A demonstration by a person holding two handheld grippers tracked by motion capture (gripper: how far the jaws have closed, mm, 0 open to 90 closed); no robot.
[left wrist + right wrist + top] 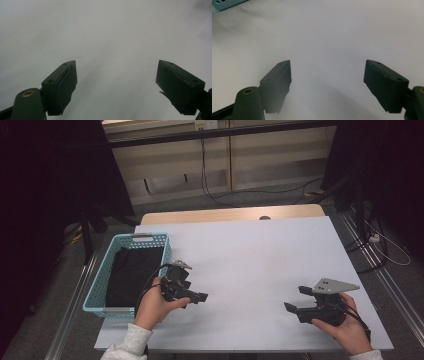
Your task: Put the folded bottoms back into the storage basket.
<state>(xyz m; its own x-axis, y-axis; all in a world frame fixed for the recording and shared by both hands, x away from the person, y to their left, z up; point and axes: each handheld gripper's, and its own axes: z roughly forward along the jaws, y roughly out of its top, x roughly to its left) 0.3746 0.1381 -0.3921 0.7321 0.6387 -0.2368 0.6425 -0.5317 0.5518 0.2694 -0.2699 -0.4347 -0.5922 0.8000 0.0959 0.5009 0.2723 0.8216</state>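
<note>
Two grippers, left and right, rest near on the desk with jaws wide and empty, beside one basket at left holding one black cloth, its corner alone visible from the right gripper.

Item count, table area

Two grippers, one teal basket, one black cloth, one table.

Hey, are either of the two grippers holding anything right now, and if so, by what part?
Nothing is held. The left gripper and the right gripper both stand open over the bare white table.
</note>
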